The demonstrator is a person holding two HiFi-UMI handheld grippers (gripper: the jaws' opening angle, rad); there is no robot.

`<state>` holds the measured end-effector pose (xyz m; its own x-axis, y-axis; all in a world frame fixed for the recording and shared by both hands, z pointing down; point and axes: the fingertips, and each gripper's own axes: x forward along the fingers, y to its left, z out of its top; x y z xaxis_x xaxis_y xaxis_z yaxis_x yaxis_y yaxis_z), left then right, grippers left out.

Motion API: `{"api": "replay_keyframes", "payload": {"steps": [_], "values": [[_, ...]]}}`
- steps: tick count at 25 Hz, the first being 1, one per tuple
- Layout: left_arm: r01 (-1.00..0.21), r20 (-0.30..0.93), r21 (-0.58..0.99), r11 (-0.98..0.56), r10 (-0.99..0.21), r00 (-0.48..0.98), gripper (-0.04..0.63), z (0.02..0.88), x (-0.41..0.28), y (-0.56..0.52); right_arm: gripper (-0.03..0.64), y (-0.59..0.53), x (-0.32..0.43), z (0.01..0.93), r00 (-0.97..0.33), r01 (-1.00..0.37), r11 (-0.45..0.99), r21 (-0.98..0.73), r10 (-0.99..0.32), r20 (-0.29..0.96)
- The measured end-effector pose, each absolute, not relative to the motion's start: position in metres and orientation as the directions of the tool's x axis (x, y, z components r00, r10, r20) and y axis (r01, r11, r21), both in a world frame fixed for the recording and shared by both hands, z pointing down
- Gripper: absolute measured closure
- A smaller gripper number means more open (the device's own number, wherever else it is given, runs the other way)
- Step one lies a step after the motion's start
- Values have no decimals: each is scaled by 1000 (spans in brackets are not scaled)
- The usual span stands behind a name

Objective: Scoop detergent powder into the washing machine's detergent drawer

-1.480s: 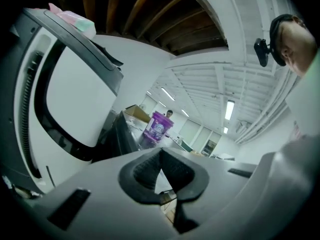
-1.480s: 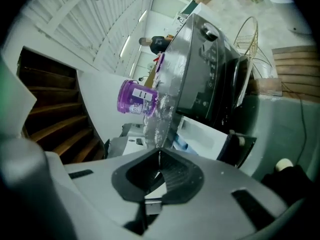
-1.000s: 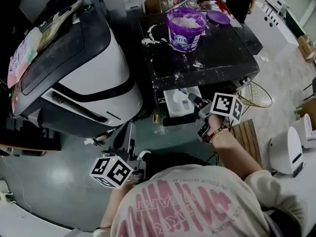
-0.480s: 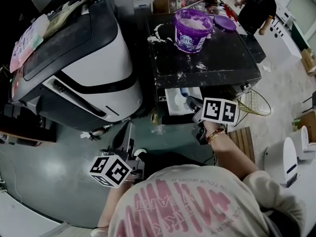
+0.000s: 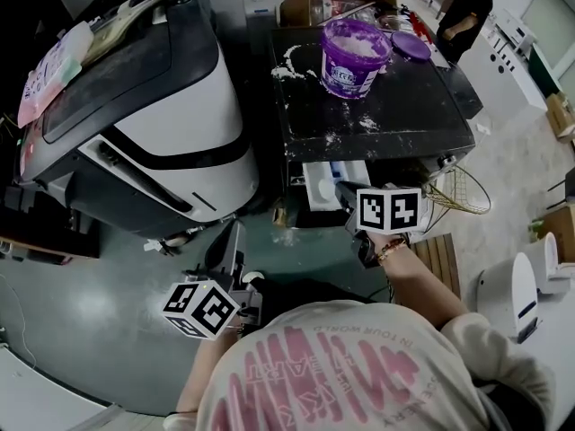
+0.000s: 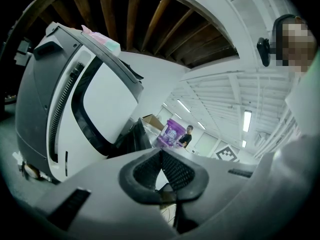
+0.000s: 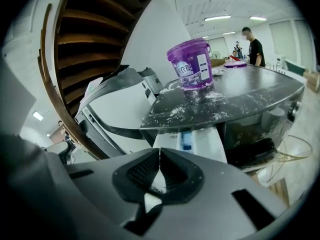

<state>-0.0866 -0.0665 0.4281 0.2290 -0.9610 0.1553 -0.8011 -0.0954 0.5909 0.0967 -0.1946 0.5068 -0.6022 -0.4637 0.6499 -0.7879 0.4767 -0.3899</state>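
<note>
Detergent drawer (image 5: 320, 185) open, right gripper (image 7: 160, 154) above (clamping scoop (image 7: 151, 185))

The right arm (image 5: 424, 284) reaches forward from the shoulder, a beaded band on the wrist (image 5: 393, 246). It carries the right claw (image 5: 340, 186), which points forward and down with its marker cube facing up. Its jaws are closed, pads meeting at the tips (image 7: 160, 151). A white sliver (image 7: 152, 185) shows low between them; what it is cannot be told. The left arm (image 5: 196, 377) is tucked close to the body. It holds the left claw (image 5: 231, 234) low and nearly level, jaws pressed together (image 6: 161, 152).
</note>
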Motion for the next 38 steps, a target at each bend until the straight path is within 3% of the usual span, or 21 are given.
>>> {"api": "replay_keyframes", "payload": {"steps": [11, 20, 38], "values": [[-796, 153, 600, -79, -965, 212, 594, 431, -93, -58, 614, -176, 76, 514, -522, -709, 698, -98, -427, 738], [-795, 146, 604, -58, -972, 183, 594, 431, -97, -49, 612, -162, 65, 523, -459, -566, 818, 102, -415, 786], [-817, 144, 576, -25, -981, 132, 594, 421, -89, -28, 612, -156, 57, 527, -415, -309, 889, 338, -445, 793]]}}
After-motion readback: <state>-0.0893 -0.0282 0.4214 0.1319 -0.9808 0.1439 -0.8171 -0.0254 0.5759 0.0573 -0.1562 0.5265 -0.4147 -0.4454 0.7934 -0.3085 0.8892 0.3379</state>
